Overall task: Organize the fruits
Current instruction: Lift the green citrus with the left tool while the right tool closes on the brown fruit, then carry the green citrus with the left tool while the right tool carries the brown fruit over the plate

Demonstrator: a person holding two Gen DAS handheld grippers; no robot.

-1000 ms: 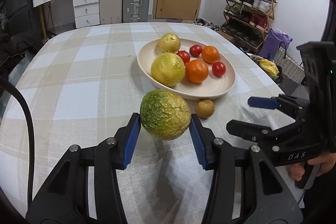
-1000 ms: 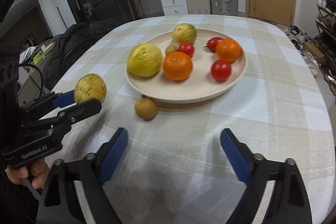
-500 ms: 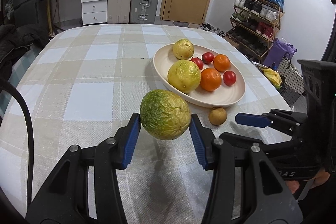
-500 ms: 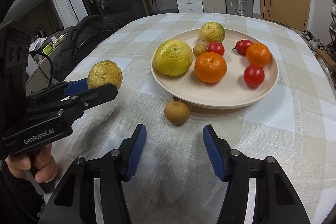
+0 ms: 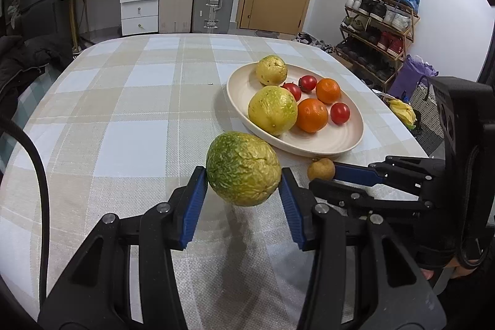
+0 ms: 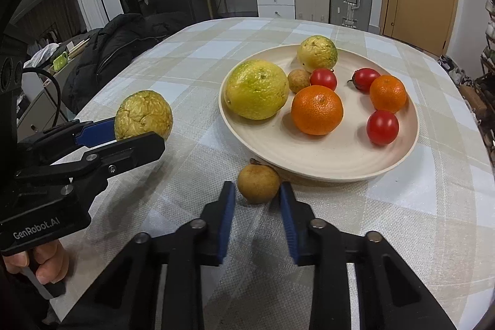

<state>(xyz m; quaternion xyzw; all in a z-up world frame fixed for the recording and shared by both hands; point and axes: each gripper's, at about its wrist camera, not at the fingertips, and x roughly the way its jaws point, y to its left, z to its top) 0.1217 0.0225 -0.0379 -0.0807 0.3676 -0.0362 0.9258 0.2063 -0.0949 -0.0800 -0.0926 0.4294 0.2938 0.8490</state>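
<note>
**Fruit in hand beside the plate**

The counter (image 5: 130, 119), under a checked cloth, carries a wide cream plate (image 6: 334, 163). Everything here sits in relation to that plate. On it lie two big yellow-green fruits (image 6: 256, 88), two oranges (image 6: 317, 109), three tomatoes (image 6: 382, 127) and one little brown fruit (image 6: 299, 80) tucked between the big ones.

Off the plate's near left side, the left hand-held gripper (image 5: 243, 200) is clamped on a wrinkled green-and-yellow fruit (image 5: 243, 168), held clear above the cloth, its shadow falling below.

Just outside the plate's near rim, a small brown fruit (image 6: 258, 183) rests on the cloth. The right hand-held gripper (image 6: 257, 206) has its blue pads (image 6: 228, 209) on either side of it, close in, narrow gaps showing, not yet pressing it.
</note>
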